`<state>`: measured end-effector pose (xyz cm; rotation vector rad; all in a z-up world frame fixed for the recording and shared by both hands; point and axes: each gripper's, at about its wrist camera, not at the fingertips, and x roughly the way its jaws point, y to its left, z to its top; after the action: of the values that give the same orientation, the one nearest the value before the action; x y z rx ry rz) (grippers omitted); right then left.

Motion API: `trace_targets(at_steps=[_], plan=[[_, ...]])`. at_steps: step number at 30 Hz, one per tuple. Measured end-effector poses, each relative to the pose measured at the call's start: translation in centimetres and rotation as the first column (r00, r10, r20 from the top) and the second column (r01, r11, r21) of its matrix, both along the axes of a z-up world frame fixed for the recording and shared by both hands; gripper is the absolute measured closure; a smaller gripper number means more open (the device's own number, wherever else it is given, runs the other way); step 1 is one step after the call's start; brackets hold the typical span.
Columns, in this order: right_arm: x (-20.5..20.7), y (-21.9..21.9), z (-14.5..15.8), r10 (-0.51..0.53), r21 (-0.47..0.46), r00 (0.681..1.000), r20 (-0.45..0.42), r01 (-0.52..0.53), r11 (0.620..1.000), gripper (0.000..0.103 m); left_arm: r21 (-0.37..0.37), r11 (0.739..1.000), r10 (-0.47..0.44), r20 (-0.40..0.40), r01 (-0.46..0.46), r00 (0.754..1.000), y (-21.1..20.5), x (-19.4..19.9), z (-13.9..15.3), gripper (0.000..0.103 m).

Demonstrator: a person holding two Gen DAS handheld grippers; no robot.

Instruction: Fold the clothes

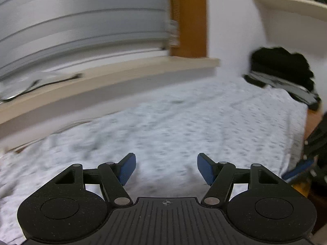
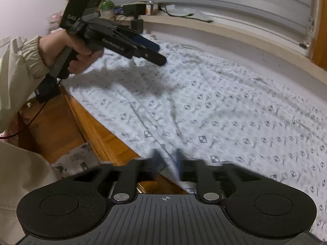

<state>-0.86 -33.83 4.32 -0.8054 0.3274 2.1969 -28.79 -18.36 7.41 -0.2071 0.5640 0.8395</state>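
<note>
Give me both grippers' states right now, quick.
Left gripper: open, empty, above the white patterned fabric.
Right gripper: closed on a raised fold of that fabric at the bed's edge, though the view is blurred.

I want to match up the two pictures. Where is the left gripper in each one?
Left wrist view: the left gripper fills the bottom middle, blue pads apart, above the patterned cloth.
Right wrist view: it is at the upper left, held in a hand, pointing right over the cloth.
Shared landmark: the pale window ledge behind the cloth, with a thin black cable on it.
</note>
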Motion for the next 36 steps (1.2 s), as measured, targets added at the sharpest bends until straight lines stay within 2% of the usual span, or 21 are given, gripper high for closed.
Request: trace_targets(at_steps=[3, 6, 10, 12, 14, 16, 17, 19, 21, 24, 30, 31, 33, 36], plan=[[0.6, -1.1, 0.6, 0.000, 0.022, 1.000, -0.026, 0.000, 1.000, 0.102, -0.004, 0.999, -0.043, -0.034, 0.043, 0.999, 0.3, 2.5, -0.9, 0.033], [0.9, -2.9, 1.4, 0.029, 0.006, 0.997, -0.065, -0.029, 1.000, 0.102, -0.007, 0.999, -0.055, -0.082, 0.054, 0.995, 1.0, 4.3, -1.7, 0.033], [1.6, -4.5, 1.4, 0.039, -0.047, 0.993, -0.115, -0.044, 0.998, 0.102, -0.021, 0.999, -0.041, -0.135, 0.038, 0.990, 1.8, 4.8, -3.1, 0.033], [2.5, -4.7, 1.5, 0.006, -0.047, 0.992, -0.129, -0.012, 0.999, 0.101, -0.025, 0.999, -0.033, -0.123, 0.030, 0.992, 1.9, 4.5, -3.6, 0.031], [4.1, -4.8, 1.7, -0.044, -0.032, 0.988, -0.148, 0.039, 0.999, 0.088, -0.042, 0.999, -0.023, -0.093, 0.019, 0.995, 2.2, 3.8, -3.7, 0.031], [6.4, -4.6, 1.8, -0.122, -0.011, 0.980, -0.156, 0.122, 0.992, 0.063, -0.055, 0.998, -0.011, -0.073, 0.007, 0.997, 2.3, 3.2, -3.8, 0.029], [7.9, -4.4, 1.6, -0.180, -0.001, 0.972, -0.151, 0.182, 0.983, 0.062, -0.059, 0.998, -0.004, -0.069, 0.000, 0.998, 2.3, 3.0, -3.8, 0.028], [10.8, -4.0, 1.2, -0.293, 0.020, 0.946, -0.142, 0.299, 0.954, 0.061, -0.069, 0.998, 0.007, -0.059, -0.011, 0.998, 2.3, 2.5, -3.7, 0.025], [14.5, -3.5, 0.3, -0.422, 0.031, 0.896, -0.142, 0.430, 0.902, 0.061, -0.080, 0.997, 0.017, -0.045, -0.020, 0.999, 2.3, 2.1, -3.6, 0.020], [18.5, -3.3, -0.9, -0.541, 0.043, 0.829, -0.141, 0.551, 0.833, 0.060, -0.100, 0.995, 0.027, -0.027, -0.030, 0.999, 2.3, 1.6, -3.5, 0.000], [24.4, -3.5, -2.7, -0.686, 0.063, 0.715, -0.136, 0.698, 0.714, 0.057, -0.107, 0.993, 0.036, -0.044, -0.041, 0.998, 2.3, 1.9, -3.6, 0.000], [24.9, -3.5, -2.9, -0.698, 0.065, 0.703, -0.135, 0.710, 0.701, 0.054, -0.111, 0.993, 0.038, -0.046, -0.043, 0.998, 2.3, 1.9, -3.7, 0.000], [24.9, -3.5, -2.8, -0.702, 0.067, 0.700, -0.131, 0.713, 0.698, 0.050, -0.120, 0.992, 0.041, -0.050, -0.047, 0.998, 2.4, 2.0, -3.8, 0.000], [24.1, -3.0, -2.5, -0.700, 0.077, 0.703, -0.127, 0.711, 0.699, 0.050, -0.123, 0.991, 0.042, -0.055, -0.048, 0.998, 2.5, 1.9, -3.9, 0.000]])
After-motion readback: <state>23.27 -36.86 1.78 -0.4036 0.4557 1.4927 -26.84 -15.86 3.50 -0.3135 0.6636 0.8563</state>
